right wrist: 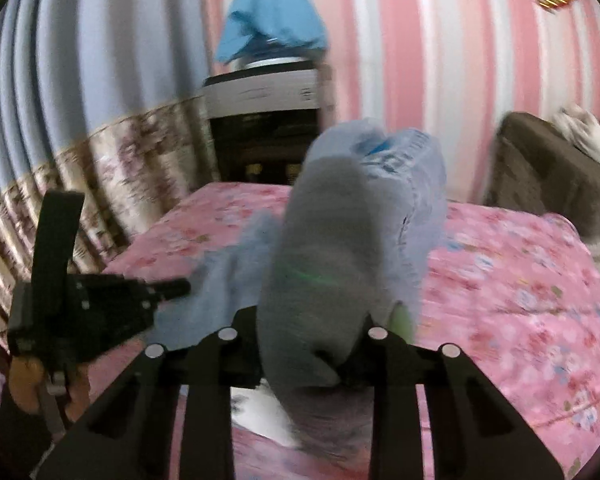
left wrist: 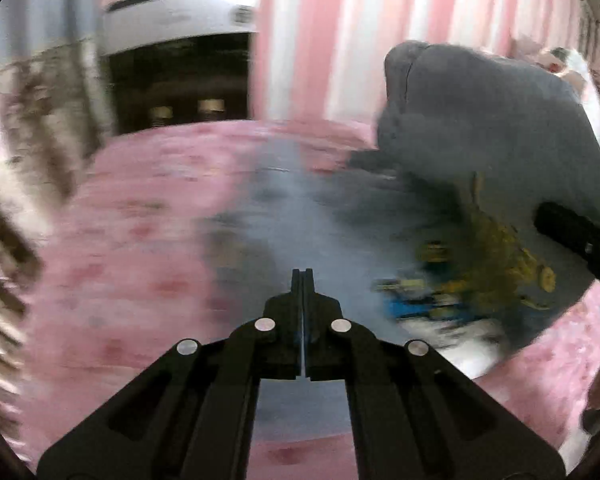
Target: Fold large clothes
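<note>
The bed (right wrist: 520, 280), under its pink floral cover, fills the lower half of both my views, and I place everything else from it. Behind its far edge stands a pink and white striped wall (right wrist: 400, 40); off its far left corner hangs a blue curtain (right wrist: 80, 60) with a brownish patterned band. Between the two, just past the far edge, sits a dark cabinet (right wrist: 260, 148) with a white box on top and a blue cloth (right wrist: 272, 20) over that.

The grey shirt (left wrist: 480, 128) lies on the bed, partly lifted off it. In my left view it rises in a hump toward the bed's right side, with a yellow and blue print (left wrist: 492, 272) on the stretch lying lower. Motion blurs much of it.

My right gripper (right wrist: 304, 344) is clamped on a thick bunch of the shirt, which bulges up between the fingers and hides the tips. My left gripper (left wrist: 302, 276) is closed, fingers pressed flat together over the shirt's blurred edge; whether cloth is pinched there I cannot tell.
</note>
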Motion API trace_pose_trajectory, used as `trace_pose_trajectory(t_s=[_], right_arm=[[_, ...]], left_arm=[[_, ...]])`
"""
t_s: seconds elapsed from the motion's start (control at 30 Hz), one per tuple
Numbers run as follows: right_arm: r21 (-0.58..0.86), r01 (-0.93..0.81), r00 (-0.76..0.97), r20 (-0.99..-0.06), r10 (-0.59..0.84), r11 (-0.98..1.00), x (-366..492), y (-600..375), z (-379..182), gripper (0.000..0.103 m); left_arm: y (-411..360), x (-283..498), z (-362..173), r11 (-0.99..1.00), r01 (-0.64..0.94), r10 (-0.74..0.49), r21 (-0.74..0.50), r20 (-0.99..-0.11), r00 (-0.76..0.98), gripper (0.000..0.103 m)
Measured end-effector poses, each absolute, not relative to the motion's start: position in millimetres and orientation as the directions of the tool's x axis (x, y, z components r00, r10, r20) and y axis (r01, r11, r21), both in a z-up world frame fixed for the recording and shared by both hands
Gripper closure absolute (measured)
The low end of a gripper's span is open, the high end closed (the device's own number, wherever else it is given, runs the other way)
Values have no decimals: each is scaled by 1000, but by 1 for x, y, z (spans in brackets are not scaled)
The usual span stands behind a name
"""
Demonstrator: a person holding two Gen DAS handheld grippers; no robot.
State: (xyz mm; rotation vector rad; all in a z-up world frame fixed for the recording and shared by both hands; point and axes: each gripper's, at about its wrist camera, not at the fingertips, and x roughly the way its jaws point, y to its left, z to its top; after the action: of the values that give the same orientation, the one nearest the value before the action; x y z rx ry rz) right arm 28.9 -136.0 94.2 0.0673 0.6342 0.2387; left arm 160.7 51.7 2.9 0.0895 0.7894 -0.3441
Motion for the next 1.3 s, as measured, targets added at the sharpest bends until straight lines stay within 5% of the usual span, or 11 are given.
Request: trace_pose_trajectory(t_s=[0.2,0.3,0.43,0.57,0.67,0.73,0.87,1.3], right_arm=[[29,-316,671,-700,245,948,56,-37,71,77],[-30,-328,596,-782,182,944,64,-3,27,75],[-71,-318,624,-766,152,945,54,3,12,75],[-69,-342,604,-780,163,937,53,0,15,73],[-89,-346,618,-771,155,934,50,1,14,72],[-84,-347,621,-767,162,934,49,0,16,70],[-43,-376,590,-782,203,925,48,1,31,43],[27,-388,646,-705,293,921,-2,-52,104,27]], left_arm=[[122,164,-12,971,225,-101,76,-728,679,103],[139,161,-28,974,220,-110,50,-748,654,103],[147,155,-41,974,227,-148,1,-753,641,102],[143,159,-38,973,231,-148,7,-746,649,82],[142,160,-33,976,216,-135,14,-739,659,58],[143,160,-29,982,191,-121,13,-731,671,25],[143,157,-23,982,191,-131,4,-717,685,17],[154,151,-14,986,162,-137,-30,-698,703,7]])
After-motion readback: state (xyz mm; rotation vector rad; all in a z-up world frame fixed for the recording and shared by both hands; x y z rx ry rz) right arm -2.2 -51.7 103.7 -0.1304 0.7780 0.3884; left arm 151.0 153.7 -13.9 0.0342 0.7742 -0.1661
